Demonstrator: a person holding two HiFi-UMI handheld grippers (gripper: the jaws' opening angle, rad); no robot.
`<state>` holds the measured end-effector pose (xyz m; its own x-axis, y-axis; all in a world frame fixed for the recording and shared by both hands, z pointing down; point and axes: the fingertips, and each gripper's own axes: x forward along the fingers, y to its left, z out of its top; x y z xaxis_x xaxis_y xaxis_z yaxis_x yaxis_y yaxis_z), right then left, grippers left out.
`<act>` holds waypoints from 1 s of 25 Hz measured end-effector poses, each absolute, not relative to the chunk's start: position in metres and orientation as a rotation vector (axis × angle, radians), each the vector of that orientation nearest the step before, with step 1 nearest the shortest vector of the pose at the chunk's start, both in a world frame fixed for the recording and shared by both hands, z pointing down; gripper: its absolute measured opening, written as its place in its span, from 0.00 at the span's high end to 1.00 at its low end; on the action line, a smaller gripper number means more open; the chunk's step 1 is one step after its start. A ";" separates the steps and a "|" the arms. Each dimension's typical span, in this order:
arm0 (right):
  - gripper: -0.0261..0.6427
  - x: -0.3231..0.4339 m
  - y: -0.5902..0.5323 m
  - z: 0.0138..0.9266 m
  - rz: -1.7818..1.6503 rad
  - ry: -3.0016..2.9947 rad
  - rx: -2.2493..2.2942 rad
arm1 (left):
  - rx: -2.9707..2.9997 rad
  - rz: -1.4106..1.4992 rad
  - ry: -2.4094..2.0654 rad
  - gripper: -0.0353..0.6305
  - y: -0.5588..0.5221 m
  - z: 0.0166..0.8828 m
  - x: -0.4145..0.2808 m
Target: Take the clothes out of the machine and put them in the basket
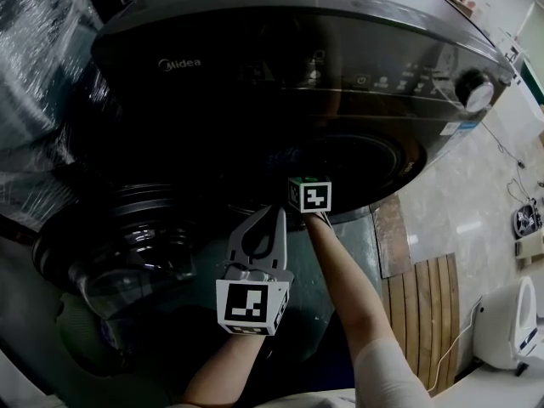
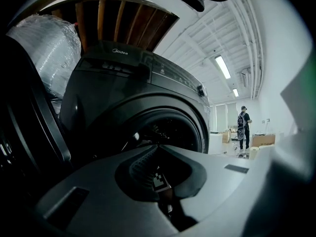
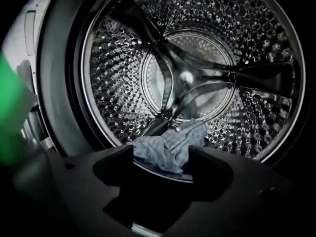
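Observation:
The dark front-loading washing machine (image 1: 280, 66) stands with its round door (image 1: 127, 236) swung open to the left. In the right gripper view, a pale blue-grey cloth (image 3: 165, 147) lies crumpled at the bottom of the steel drum (image 3: 118, 83). My right gripper (image 3: 162, 156) is open at the drum's mouth, and the cloth shows beyond the gap with no pad pressing on it. In the head view only its marker cube (image 1: 310, 195) shows at the opening. My left gripper (image 1: 274, 218) hangs in front of the machine, shut and empty.
A plastic-wrapped bundle (image 1: 42, 75) stands left of the machine. Wooden slats (image 1: 425, 313), a white appliance (image 1: 510, 321) and a small fan (image 1: 527, 219) are on the floor to the right. A person (image 2: 243, 127) stands far off in the room.

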<state>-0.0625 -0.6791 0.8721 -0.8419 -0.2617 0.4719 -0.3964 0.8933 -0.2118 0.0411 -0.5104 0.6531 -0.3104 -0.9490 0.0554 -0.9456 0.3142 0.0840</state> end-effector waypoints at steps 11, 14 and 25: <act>0.44 -0.074 -0.680 0.884 0.418 -2.566 0.483 | 1.784 -0.127 -2.416 0.92 -0.510 0.656 0.042; 0.44 -0.077 -0.680 0.885 0.447 -2.561 0.482 | 1.774 -0.141 -2.409 0.92 -0.507 0.658 0.040; 0.43 -0.099 -0.678 0.883 0.494 -2.550 0.458 | 1.768 -0.181 -2.389 0.92 -0.505 0.659 0.037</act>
<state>-0.0991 -0.6782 0.8830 -0.8191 -0.2245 0.5279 -0.4055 0.8776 -0.2558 0.0369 -0.5049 0.6589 -0.2864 -0.9563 0.0592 -0.9365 0.2924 0.1937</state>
